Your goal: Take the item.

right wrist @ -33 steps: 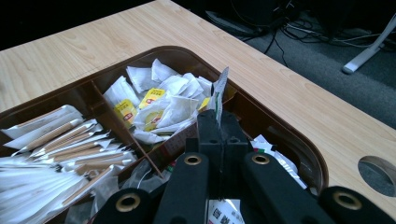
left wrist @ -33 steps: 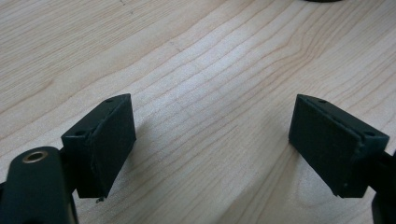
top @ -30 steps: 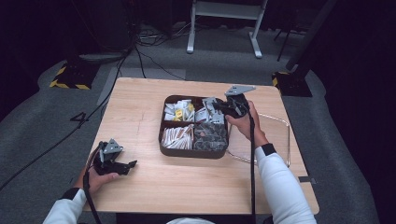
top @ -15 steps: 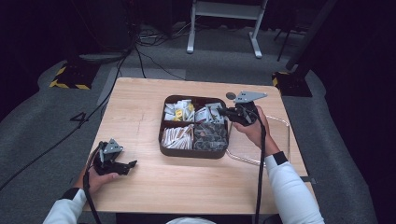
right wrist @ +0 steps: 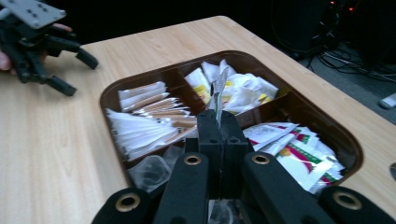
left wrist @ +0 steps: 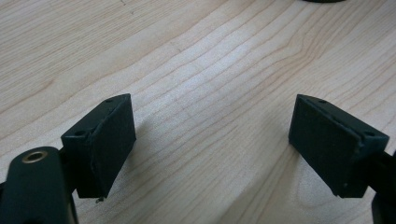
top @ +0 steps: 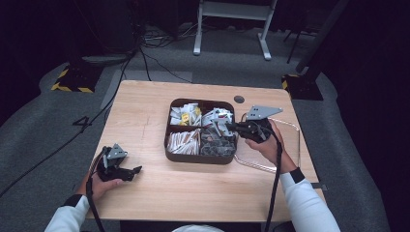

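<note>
1. The left gripper (top: pixel 126 171) is rested on the bare wooden table (top: pixel 145 116) at its near left corner, well apart from the tray; its jaws are spread wide with nothing between them, as seen in the left gripper view, which suggests it is parked out of the way while the other hand works
2. The right gripper (right wrist: pixel 218 122) is held above the near right compartments of the tray, its jaws pressed together on a thin sachet (right wrist: pixel 219 91), which stands upright on edge between the pads; a pinch at the lower edge is judged to keep so flat a packet from slipping
3. The sachet is thus lifted clear of the brown four-compartment tray (top: pixel 170 153), whose dividers keep white sachets, brown-striped sticks, red-and-green packets and dark packets sorted by kind
4. A clear plastic tray (top: pixel 296 145) lies just beside the brown tray's right side, under the right hand (top: pixel 263 145); it is likely the place meant for the sachet
</note>
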Available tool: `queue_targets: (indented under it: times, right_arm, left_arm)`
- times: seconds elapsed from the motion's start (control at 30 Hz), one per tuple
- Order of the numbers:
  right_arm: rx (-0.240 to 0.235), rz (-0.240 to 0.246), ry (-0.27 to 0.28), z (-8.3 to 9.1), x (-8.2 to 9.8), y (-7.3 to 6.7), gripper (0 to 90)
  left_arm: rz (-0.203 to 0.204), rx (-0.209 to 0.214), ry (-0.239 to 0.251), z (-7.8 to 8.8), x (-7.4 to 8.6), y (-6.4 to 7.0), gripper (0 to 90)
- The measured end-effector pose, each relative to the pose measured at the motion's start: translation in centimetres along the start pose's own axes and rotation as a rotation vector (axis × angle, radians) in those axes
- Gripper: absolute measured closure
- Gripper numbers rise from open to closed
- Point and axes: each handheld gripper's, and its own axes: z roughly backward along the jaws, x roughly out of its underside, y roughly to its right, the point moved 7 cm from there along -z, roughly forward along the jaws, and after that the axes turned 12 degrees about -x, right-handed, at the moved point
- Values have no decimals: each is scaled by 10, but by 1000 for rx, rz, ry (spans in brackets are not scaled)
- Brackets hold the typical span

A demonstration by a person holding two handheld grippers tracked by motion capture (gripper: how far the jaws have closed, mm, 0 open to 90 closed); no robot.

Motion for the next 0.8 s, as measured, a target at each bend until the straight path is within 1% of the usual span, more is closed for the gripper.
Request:
queue_targets:
  times: [0.03, 0.2, 0.37, 0.57, 0.7, 0.8]
  right_arm:
    - [-9, 8, -2, 0, 2, -4, 900]
    - [-33, 16, -9, 0, 7, -17, 900]
    - [-69, 25, -14, -1, 11, -31, 900]
    - [-100, 32, -38, -5, 20, -45, 900]
    - [-131, 33, -50, -8, 28, -55, 900]
    - [-141, 35, -62, -10, 32, -59, 900]
  left_arm:
    - [0, 0, 0, 0, 0, 0, 151]
    - [0, 0, 0, 0, 0, 0, 151]
    - [0, 0, 0, 0, 0, 0, 150]
    - [-1, 1, -2, 0, 0, 0, 150]
    - [-1, 1, -2, 0, 0, 0, 151]
    - [-1, 0, 0, 0, 0, 0, 150]
